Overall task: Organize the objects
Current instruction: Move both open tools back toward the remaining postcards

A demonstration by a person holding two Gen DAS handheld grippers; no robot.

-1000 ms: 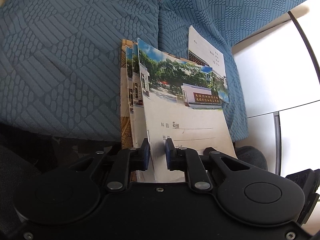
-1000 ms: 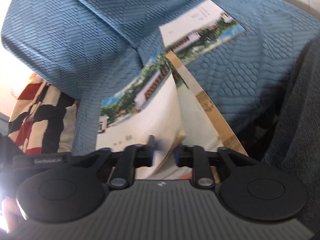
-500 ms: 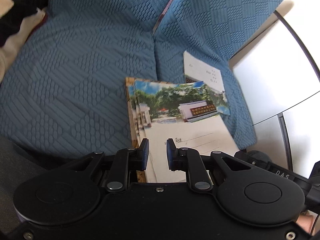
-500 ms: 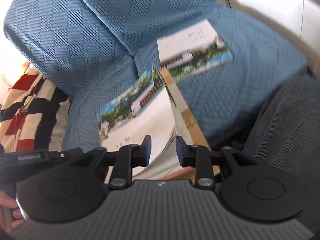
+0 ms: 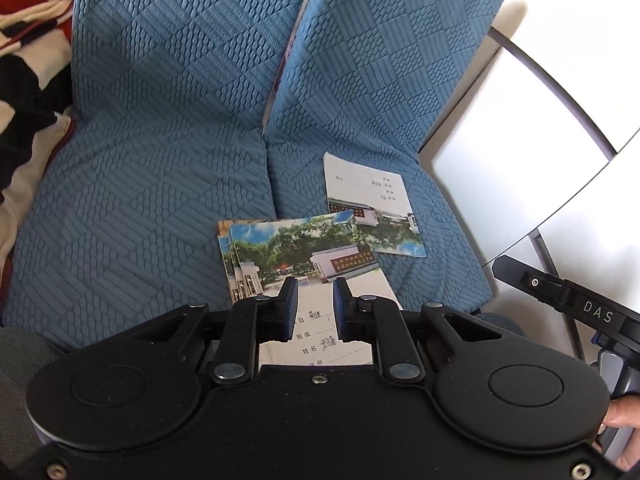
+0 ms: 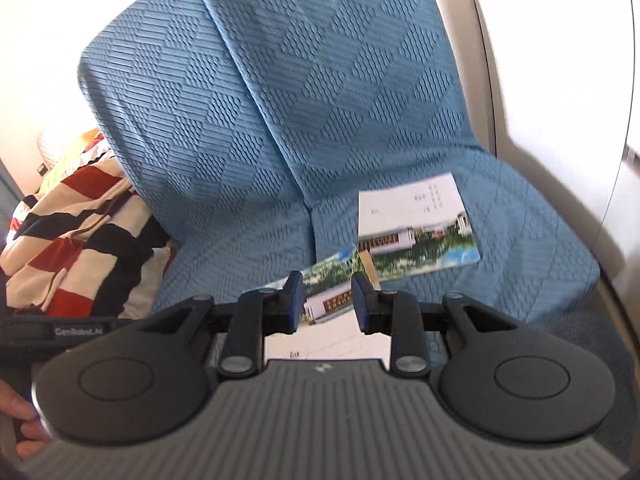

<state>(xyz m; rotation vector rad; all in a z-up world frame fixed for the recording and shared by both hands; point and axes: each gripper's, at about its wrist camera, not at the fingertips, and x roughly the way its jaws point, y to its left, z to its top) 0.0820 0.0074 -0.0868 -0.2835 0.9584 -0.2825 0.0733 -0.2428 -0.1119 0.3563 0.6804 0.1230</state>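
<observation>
While both grippers hang over the blue sofa, their fingers stand apart and hold nothing. Left gripper and right gripper are above the stack of books. One more book lies just behind the stack.

You have a sofa in front of you, covered in blue fabric with a raised woven pattern of diamonds and stripes; its two back cushions meet at a seam running down to the seat. At its left end lies a blanket striped in red, black and cream, bunched against the cushion. To the right of the sofa you can see pale, smooth panels edged with dark trim.
</observation>
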